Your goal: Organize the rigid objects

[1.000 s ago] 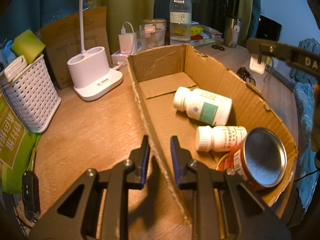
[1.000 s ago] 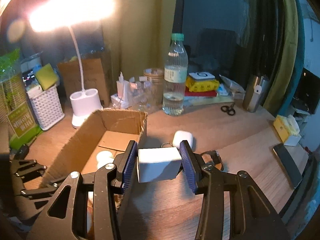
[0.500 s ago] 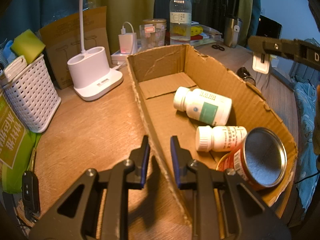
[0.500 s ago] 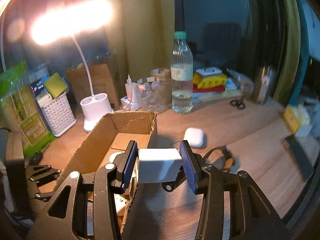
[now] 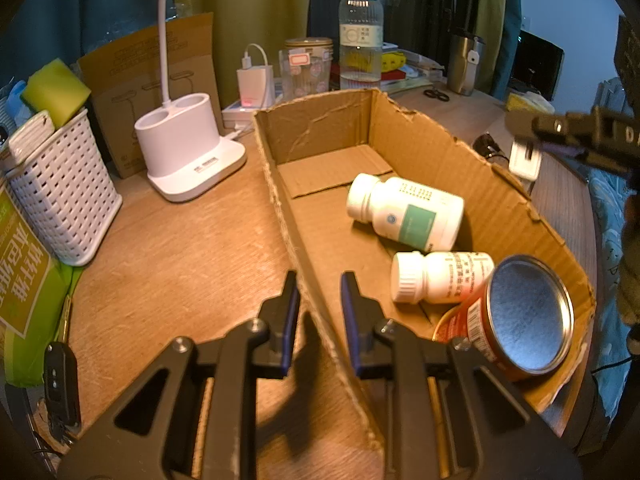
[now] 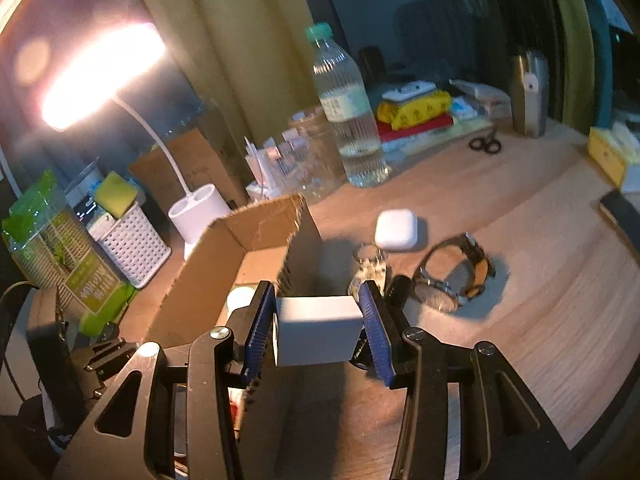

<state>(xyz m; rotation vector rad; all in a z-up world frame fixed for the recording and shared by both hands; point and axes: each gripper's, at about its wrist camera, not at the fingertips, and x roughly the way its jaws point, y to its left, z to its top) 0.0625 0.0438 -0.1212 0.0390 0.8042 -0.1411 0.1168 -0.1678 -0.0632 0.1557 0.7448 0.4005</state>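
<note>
My left gripper (image 5: pixel 316 308) has its fingers (image 5: pixel 289 312) pinched as tight as they go on the near long wall of the cardboard box (image 5: pixel 420 148), one finger outside, one inside, so the box stays put on the table (image 5: pixel 180 256) while I load it. My right gripper (image 6: pixel 318 320) is part closed, fingers (image 6: pixel 260 320) pressing both sides of the white charger block (image 6: pixel 318 330), held off the table just outside the box's far long wall; from the left wrist view it hangs just beyond that wall (image 5: pixel 524 156). I judge this as the carry-in step, block still needs to clear the rim. Already inside the box: big white bottle (image 5: pixel 408 212) lying mid-floor, smaller white bottle (image 5: pixel 440 278) nearer my left gripper, red tin can (image 5: pixel 516 316) in the near corner. Still outside the box, beyond the far wall: white earbud case (image 6: pixel 396 229), wristwatch (image 6: pixel 452 272), small glass jar (image 6: pixel 370 268), likely next.
</note>
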